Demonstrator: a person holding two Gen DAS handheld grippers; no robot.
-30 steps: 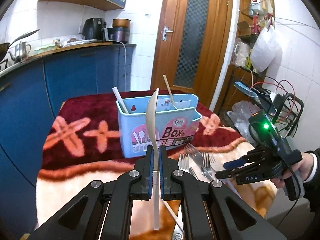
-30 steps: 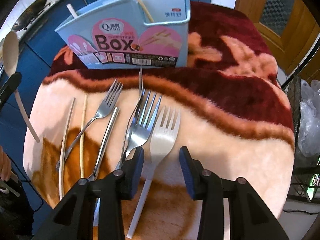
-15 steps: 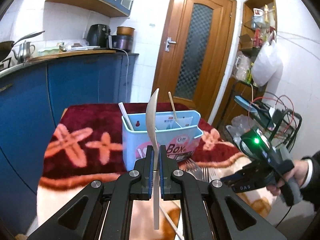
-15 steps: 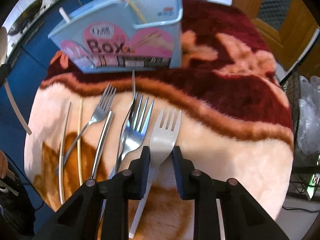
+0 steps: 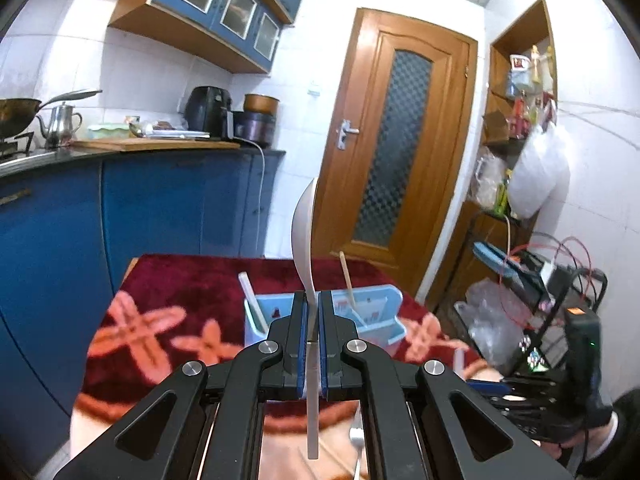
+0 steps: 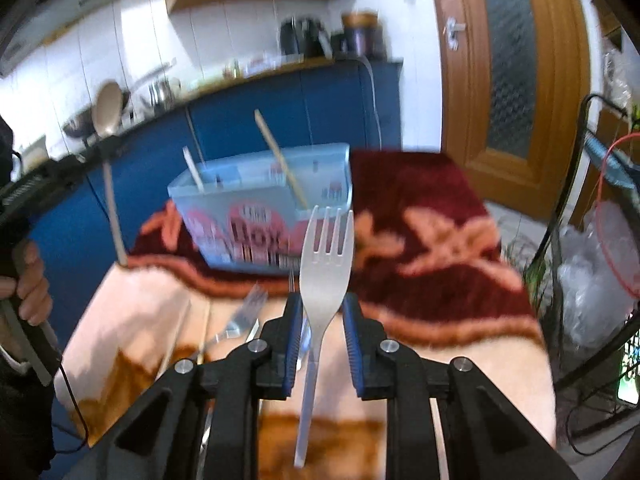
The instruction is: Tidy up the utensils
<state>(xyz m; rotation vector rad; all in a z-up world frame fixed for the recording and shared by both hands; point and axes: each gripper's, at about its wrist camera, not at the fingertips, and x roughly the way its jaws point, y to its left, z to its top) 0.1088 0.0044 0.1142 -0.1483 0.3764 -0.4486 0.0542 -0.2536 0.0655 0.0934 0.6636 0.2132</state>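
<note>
Left claw (image 5: pixel 313 344): clamped on beige spoon (image 5: pixel 303 232), upright before blue utensil box (image 6: pixel 260 216). Right claw (image 6: pixel 320 340): clamped on white plastic fork (image 6: pixel 325 268), tines up, before box.

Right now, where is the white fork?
In the right wrist view the white fork stands tines-up in the right claw, lifted above the table, in front of the blue box.

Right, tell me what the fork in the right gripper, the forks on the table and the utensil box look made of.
White fork: likely plastic; matte, pale, slightly translucent at the handle.
Table forks: probably metal, judging by bright glints, though blurred.
Utensil box: seemingly light blue plastic; smooth thin walls, printed label.
</note>
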